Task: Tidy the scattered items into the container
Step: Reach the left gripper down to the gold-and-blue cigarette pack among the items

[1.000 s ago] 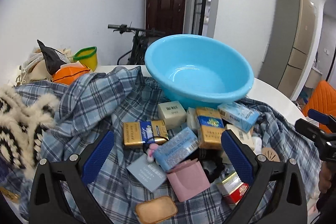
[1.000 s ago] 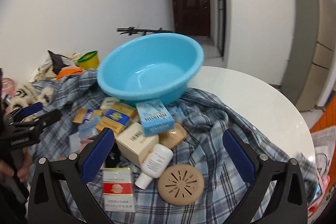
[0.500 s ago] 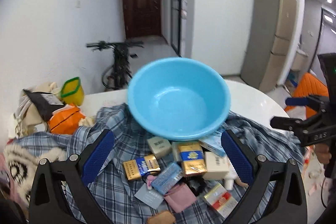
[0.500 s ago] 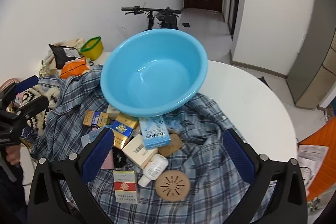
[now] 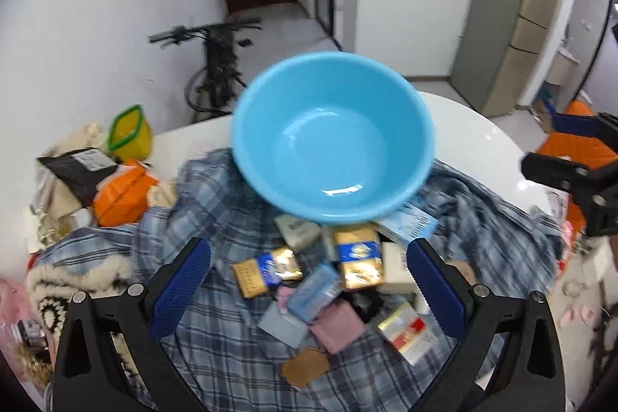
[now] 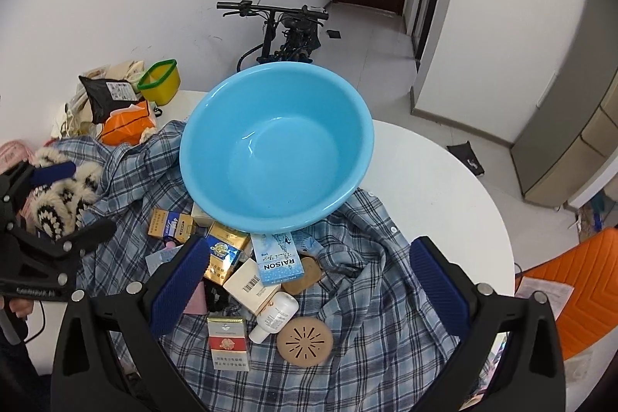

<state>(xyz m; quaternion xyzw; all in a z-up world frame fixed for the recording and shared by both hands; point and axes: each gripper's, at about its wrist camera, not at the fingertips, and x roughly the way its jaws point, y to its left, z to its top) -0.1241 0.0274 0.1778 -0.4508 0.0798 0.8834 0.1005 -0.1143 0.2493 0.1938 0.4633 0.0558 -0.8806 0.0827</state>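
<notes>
An empty light-blue basin (image 5: pixel 332 138) (image 6: pixel 276 145) sits on a blue plaid shirt (image 6: pixel 370 296) on a round white table (image 6: pixel 432 176). Small items lie scattered in front of it: gold boxes (image 5: pixel 359 261) (image 6: pixel 224 253), a light-blue RAISON box (image 6: pixel 276 257), a red-and-white pack (image 6: pixel 228 344) (image 5: pixel 405 333), a white bottle (image 6: pixel 274 311), a tan round lid (image 6: pixel 305 338), a pink pouch (image 5: pixel 338 327). My left gripper (image 5: pixel 309 280) is open and empty, high above the items. My right gripper (image 6: pixel 309 280) is open and empty, also raised.
At the table's left are an orange bag (image 6: pixel 127 124), a black bag (image 6: pixel 106 91), a yellow-green tub (image 6: pixel 160 82) and a furry black-and-white item (image 6: pixel 65 195). A bicycle (image 6: pixel 286 33) stands behind the table. An orange chair (image 6: pixel 579 280) is at the right.
Both grippers have risen and tilted down, so the basin and items look smaller and are seen from above. Nothing on the table has moved.
</notes>
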